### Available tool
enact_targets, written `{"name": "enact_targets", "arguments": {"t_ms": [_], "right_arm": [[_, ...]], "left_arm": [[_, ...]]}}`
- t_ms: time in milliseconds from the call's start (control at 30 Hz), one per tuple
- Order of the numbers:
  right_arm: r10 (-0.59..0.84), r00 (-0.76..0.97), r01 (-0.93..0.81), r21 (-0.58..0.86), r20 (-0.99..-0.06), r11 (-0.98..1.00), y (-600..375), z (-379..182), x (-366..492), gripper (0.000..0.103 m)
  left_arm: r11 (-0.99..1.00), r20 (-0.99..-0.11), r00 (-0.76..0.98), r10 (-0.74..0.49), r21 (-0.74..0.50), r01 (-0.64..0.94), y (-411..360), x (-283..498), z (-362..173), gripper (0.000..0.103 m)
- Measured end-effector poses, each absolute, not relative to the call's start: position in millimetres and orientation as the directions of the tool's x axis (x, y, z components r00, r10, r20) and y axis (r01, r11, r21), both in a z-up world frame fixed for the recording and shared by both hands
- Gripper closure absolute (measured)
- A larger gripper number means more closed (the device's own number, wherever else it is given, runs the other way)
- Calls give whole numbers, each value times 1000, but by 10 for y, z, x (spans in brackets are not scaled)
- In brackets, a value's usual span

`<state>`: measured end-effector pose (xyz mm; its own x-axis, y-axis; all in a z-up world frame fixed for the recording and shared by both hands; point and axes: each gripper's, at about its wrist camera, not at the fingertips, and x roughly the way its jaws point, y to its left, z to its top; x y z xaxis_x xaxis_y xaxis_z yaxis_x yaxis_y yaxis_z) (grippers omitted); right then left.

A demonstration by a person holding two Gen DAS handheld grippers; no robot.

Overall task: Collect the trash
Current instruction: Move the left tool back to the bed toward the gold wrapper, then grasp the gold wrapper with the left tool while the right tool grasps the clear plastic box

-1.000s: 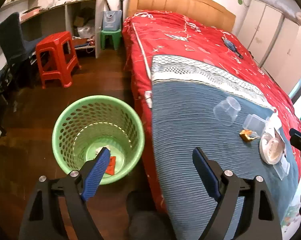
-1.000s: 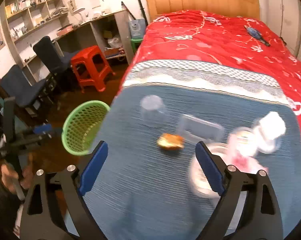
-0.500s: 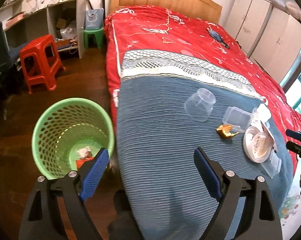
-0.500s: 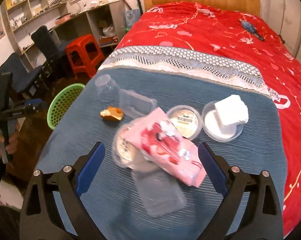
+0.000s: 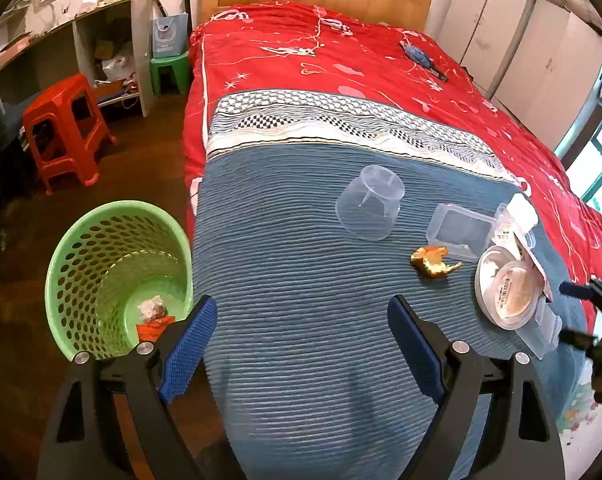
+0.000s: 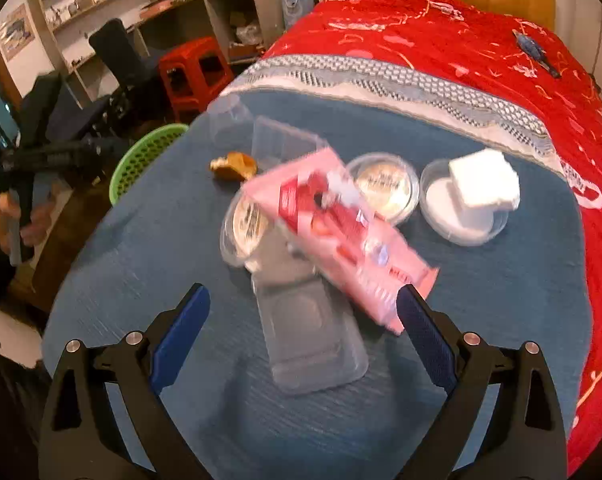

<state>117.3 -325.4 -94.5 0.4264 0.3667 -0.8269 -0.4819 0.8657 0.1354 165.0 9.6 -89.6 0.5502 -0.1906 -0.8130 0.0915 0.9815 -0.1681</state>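
Trash lies on the blue blanket (image 5: 301,280): a clear cup (image 5: 369,204) on its side, a gold wrapper (image 5: 435,261), a clear box (image 5: 459,230) and round lidded tubs (image 5: 509,292). The green basket (image 5: 89,280) stands on the floor at the bed's left edge, with scraps inside. My left gripper (image 5: 301,328) hangs open over the blanket's near edge, empty. In the right wrist view a pink packet (image 6: 333,224) lies across a tub (image 6: 247,220) and a clear tray (image 6: 313,340). My right gripper (image 6: 303,320) is open just above that tray. A white block (image 6: 483,184) rests on a lid.
Red stool (image 5: 61,128) and a green stool (image 5: 169,72) stand on the wooden floor beside a desk. Dark chairs (image 6: 117,56) sit left of the bed. A blue object (image 5: 421,56) lies on the red quilt. Wardrobe doors (image 5: 521,40) line the right wall.
Both grippers have shifted right along the bed. The basket slid left in the left view. In the right view the pink packet and tray came in and moved closer between the fingers.
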Motion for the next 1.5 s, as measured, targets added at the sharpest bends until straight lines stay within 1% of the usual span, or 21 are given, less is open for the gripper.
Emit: {"name": "enact_targets", "arguments": {"t_ms": [133, 233, 300, 433, 467, 533, 667, 767, 900, 1067, 1133, 1267, 1433, 1500], "right_arm": [[341, 425, -483, 109, -839, 869, -3197, -1070, 1132, 10], [318, 434, -480, 82, -843, 873, -3140, -1154, 1137, 13], [307, 437, -473, 74, -845, 878, -3120, -1190, 1147, 17], [293, 427, -466, 70, -856, 882, -3105, -1266, 1149, 31], [290, 427, -465, 67, -857, 883, -3106, -1276, 1137, 37], [281, 428, -463, 58, -859, 885, -3100, -1279, 1110, 43], [295, 439, -453, 75, -849, 888, -3133, -1240, 1021, 43], [306, 447, -445, 88, -840, 891, -3138, -1179, 953, 43], [325, 458, -433, 112, -828, 895, -3145, -1096, 885, 43], [334, 471, -418, 127, -817, 900, -3140, -1040, 807, 43], [339, 472, -411, 137, -814, 901, -3145, -1031, 799, 43], [357, 473, -397, 167, -805, 903, -3161, -1030, 777, 43], [351, 469, -392, 165, -810, 905, -3130, -1070, 735, 43], [349, 469, -392, 163, -811, 906, -3116, -1076, 730, 43]], "left_arm": [[979, -813, 546, -203, -171, 110, 21, 1669, -895, 19], [977, -812, 545, -211, -164, 133, -70, 1689, -896, 19], [975, -811, 543, -220, -163, 151, -135, 1704, -896, 19], [969, -811, 533, -241, -164, 187, -275, 1739, -916, 19], [967, -811, 532, -244, -164, 194, -296, 1740, -918, 19], [963, -810, 528, -257, -166, 214, -374, 1754, -934, 19], [954, -809, 519, -278, -171, 245, -510, 1793, -961, 23], [941, -807, 501, -312, -192, 277, -627, 1831, -992, 29], [924, -806, 479, -348, -210, 319, -805, 1890, -1039, 30], [908, -814, 455, -363, -199, 368, -1023, 1983, -1121, 32], [905, -822, 441, -360, -192, 379, -1087, 2034, -1177, 36], [903, -834, 423, -354, -188, 386, -1155, 2119, -1286, 40], [901, -837, 415, -356, -189, 392, -1177, 2173, -1351, 54], [902, -836, 419, -355, -188, 390, -1170, 2180, -1352, 58]]}}
